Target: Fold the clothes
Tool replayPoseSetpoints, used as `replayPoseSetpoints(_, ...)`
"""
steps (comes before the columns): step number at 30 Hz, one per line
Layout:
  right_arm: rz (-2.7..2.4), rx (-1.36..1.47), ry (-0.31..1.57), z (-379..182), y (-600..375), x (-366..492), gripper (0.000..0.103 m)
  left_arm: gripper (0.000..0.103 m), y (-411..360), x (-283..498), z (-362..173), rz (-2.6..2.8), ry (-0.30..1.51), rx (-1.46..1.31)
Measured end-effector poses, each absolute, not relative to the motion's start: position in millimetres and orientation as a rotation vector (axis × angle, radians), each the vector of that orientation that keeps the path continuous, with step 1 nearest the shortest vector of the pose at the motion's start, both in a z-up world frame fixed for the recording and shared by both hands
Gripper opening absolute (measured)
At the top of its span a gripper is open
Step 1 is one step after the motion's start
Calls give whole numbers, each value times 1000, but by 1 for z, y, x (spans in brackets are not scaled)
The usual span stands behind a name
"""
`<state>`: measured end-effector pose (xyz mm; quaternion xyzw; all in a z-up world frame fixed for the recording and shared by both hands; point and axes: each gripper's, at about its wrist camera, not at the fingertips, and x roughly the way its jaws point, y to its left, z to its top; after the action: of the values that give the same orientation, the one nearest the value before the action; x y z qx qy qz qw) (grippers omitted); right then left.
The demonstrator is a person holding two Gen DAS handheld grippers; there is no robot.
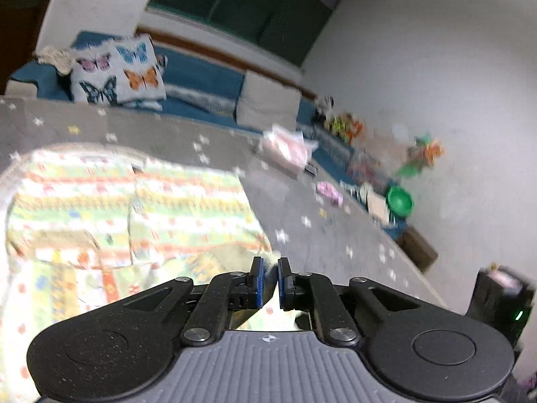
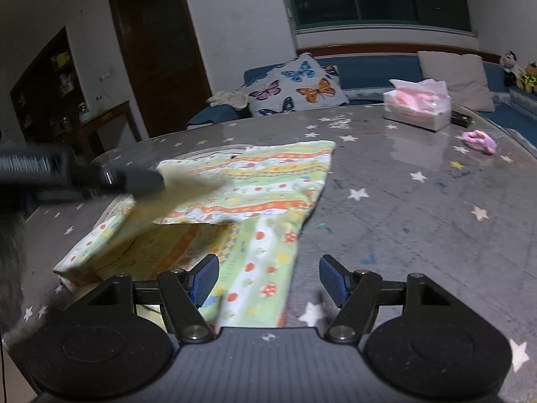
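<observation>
Right wrist view: tissue box (image 2: pixel 417 109) holds pink tissues; right fingers (image 2: pixel 330 277) wide, left fingers (image 1: pixel 257 277) pinching garment (image 2: pixel 255 184).

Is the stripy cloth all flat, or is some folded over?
Partly folded: one flap of the stripy cloth lies doubled over the rest, pulled by the left gripper.

Wide bare counter (image 2: pixel 419 221) opens to the right of the striped garment (image 2: pixel 268 181), nothing there to snag a hand-held gripper. At the far edge the tissue box (image 2: pixel 416 107) and a pink scrunchie (image 2: pixel 478 141) narrow the way. To the left, the other hand-held gripper (image 2: pixel 147 178) reaches in over the cloth, blocking that side.
</observation>
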<state>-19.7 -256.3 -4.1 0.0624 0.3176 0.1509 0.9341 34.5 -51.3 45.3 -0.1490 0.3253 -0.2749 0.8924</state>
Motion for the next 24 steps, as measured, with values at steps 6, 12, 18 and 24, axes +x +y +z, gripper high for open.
replayPoseSetpoints(6, 300, 132, 641, 1, -257, -17, 66, 37, -42, 18, 37, -584, 674, -215)
replayPoseSetpoints(12, 367, 121, 669, 0, -236, -5, 51, 36, 6, 9, 35, -448, 639, -151)
replayPoseSetpoints(18, 398, 104, 723, -10, -215, 9, 36, 35, 60, 6, 17, -290, 693, -164)
replayPoseSetpoints(24, 391, 77, 761, -21, -204, 12, 23, 35, 75, -1, 4, -252, 709, -134)
